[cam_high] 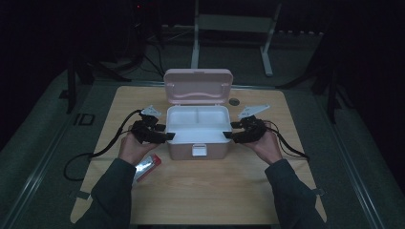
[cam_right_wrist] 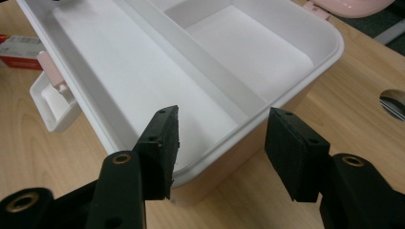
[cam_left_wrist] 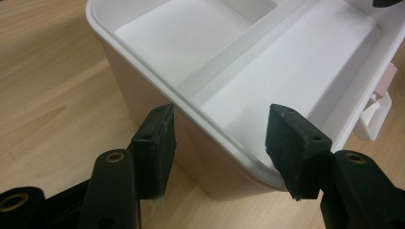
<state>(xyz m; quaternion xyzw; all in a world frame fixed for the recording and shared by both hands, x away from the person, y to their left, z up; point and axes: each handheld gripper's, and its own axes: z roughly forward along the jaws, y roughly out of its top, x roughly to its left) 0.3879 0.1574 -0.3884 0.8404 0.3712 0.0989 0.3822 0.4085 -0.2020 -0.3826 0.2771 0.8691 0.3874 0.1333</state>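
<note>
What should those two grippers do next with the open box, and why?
Probably close both on the white tray's rim. The left gripper and right gripper stand open, each straddling the rim at opposite ends of the box, one jaw inside and one outside. The lid is up, so the tray looks free to lift once gripped.

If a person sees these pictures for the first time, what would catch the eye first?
Probably the pink box in the middle of the wooden table, its lid raised and its white tray empty. Next, the left tool and right tool, each with open jaws straddling one end wall of the box.
</note>
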